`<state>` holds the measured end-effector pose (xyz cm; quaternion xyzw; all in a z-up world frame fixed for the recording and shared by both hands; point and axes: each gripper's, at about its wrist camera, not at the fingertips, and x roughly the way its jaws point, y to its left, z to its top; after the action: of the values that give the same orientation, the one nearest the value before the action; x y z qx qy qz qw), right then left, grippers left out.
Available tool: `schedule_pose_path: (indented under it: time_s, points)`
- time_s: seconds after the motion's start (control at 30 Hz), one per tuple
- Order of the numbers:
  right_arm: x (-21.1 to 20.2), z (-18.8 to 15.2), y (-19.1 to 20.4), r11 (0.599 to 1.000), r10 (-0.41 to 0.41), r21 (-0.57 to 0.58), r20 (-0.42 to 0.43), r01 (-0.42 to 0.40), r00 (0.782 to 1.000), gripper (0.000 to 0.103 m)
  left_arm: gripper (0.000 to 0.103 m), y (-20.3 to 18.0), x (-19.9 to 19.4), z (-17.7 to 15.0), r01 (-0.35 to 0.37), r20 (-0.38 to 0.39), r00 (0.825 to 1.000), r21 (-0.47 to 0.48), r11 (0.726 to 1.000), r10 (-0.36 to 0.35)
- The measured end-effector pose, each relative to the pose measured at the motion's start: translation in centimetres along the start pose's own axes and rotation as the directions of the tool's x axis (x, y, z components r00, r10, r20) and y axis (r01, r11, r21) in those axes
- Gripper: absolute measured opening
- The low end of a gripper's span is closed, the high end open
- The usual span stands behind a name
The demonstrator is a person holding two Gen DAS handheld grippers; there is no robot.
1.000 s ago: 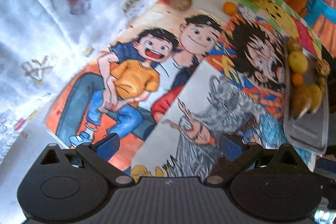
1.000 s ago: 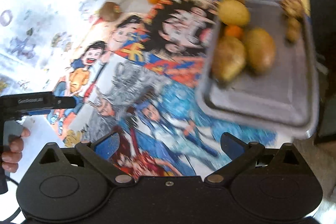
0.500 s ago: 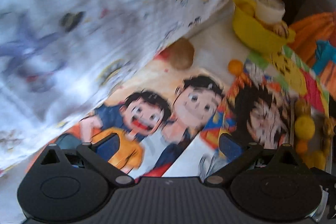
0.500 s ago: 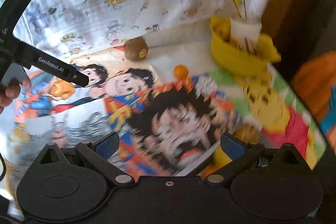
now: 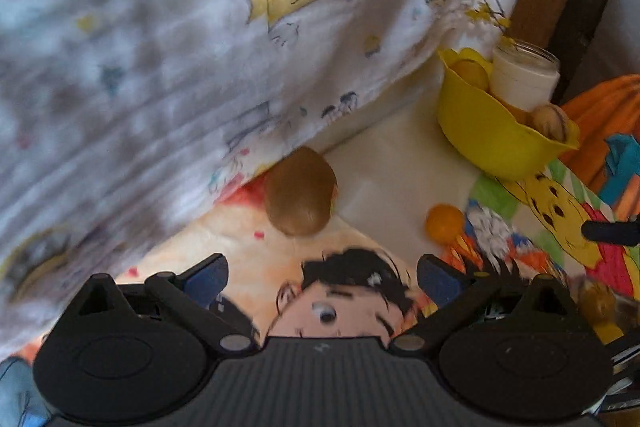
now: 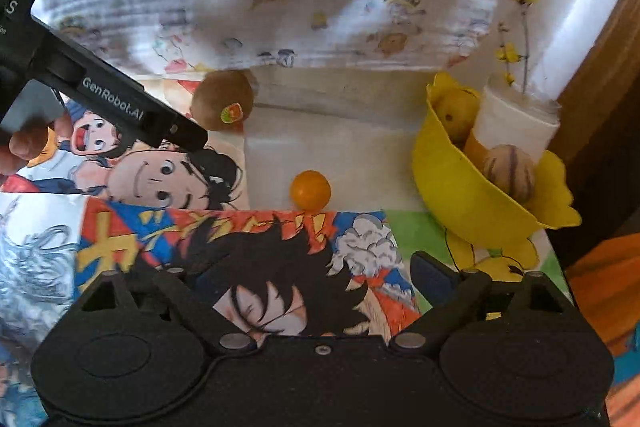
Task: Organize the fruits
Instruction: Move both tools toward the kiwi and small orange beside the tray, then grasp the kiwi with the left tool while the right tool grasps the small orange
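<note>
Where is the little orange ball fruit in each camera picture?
Left wrist view: the small orange fruit sits right of centre, ahead of the right-side finger.
Right wrist view: the same fruit sits near the middle, at the comic poster's top edge.
Shared landmark: the yellow bowl, to the fruit's right in both.

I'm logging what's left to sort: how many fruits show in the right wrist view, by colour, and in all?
Brown: 1, the kiwi by the cloth.
Orange: 1, the small orange fruit on the table.
Yellow: 1, the yellow fruit in the yellow bowl.
Tan, striped: 1, the striped fruit in the bowl.
Total: 4 seen; the bowl may hide more.
</note>
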<state>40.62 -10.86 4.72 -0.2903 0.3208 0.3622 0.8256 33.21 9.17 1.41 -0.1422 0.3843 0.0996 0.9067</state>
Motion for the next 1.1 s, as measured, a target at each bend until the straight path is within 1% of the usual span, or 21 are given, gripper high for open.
schedule_pose_path:
  time_s: [0.1, 0.2, 0.3, 0.43, 0.63, 0.77, 0.9, 1.0, 1.03, 1.07, 1.1]
  points:
    - [1.6, 0.6, -1.0, 0.998, 0.038, 0.041, -0.005, -0.038, 0.999, 0.086, 0.102, 0.1, 1.4, 0.4, -0.012, 0.004, 1.000, -0.004, 1.000, 0.012]
    - [2.8, 1.5, -1.5, 0.997, 0.061, 0.053, 0.007, -0.061, 0.998, 0.084, 0.102, -0.1, 2.4, 0.6, -0.018, 0.011, 1.000, -0.008, 1.000, 0.018]
    - [4.1, 2.0, -1.3, 0.995, 0.083, 0.051, 0.000, -0.083, 0.997, 0.078, 0.102, -0.4, 3.3, 0.9, -0.032, 0.012, 0.999, -0.013, 0.999, 0.032]
    - [5.3, 2.2, -0.7, 0.997, 0.078, 0.019, 0.001, -0.078, 0.997, 0.071, 0.099, -0.8, 4.2, 1.3, -0.065, 0.022, 0.998, -0.019, 0.998, 0.065]
    - [6.6, 2.5, -0.7, 0.996, 0.084, 0.043, 0.002, -0.084, 0.996, 0.063, 0.091, -0.2, 5.4, 1.7, -0.075, 0.019, 0.997, -0.058, 0.995, 0.077]
    - [7.3, 2.8, -0.8, 0.993, 0.098, 0.066, -0.002, -0.098, 0.995, 0.059, 0.082, 0.2, 5.6, 1.7, -0.070, 0.023, 0.997, -0.058, 0.996, 0.071]
    - [8.2, 3.2, -0.8, 0.990, 0.108, 0.090, -0.012, -0.106, 0.994, 0.052, 0.078, 0.1, 6.0, 1.9, -0.070, 0.026, 0.997, -0.053, 0.996, 0.072]
    - [8.7, 3.4, -0.9, 0.989, 0.109, 0.107, -0.024, -0.106, 0.994, 0.049, 0.073, 0.0, 6.5, 2.1, -0.072, 0.020, 0.997, -0.056, 0.996, 0.074]
    - [8.9, 3.4, -1.0, 0.988, 0.111, 0.111, -0.027, -0.107, 0.993, 0.046, 0.070, 0.0, 6.6, 2.2, -0.082, 0.013, 0.996, -0.053, 0.995, 0.083]
    - [9.0, 3.5, -1.0, 0.987, 0.114, 0.114, -0.030, -0.110, 0.993, 0.045, 0.064, -0.1, 6.6, 2.3, -0.095, 0.011, 0.995, -0.050, 0.994, 0.095]
    - [9.2, 3.6, -1.0, 0.987, 0.115, 0.116, -0.033, -0.110, 0.993, 0.043, 0.062, -0.1, 6.6, 2.3, -0.102, 0.012, 0.995, -0.051, 0.993, 0.103]
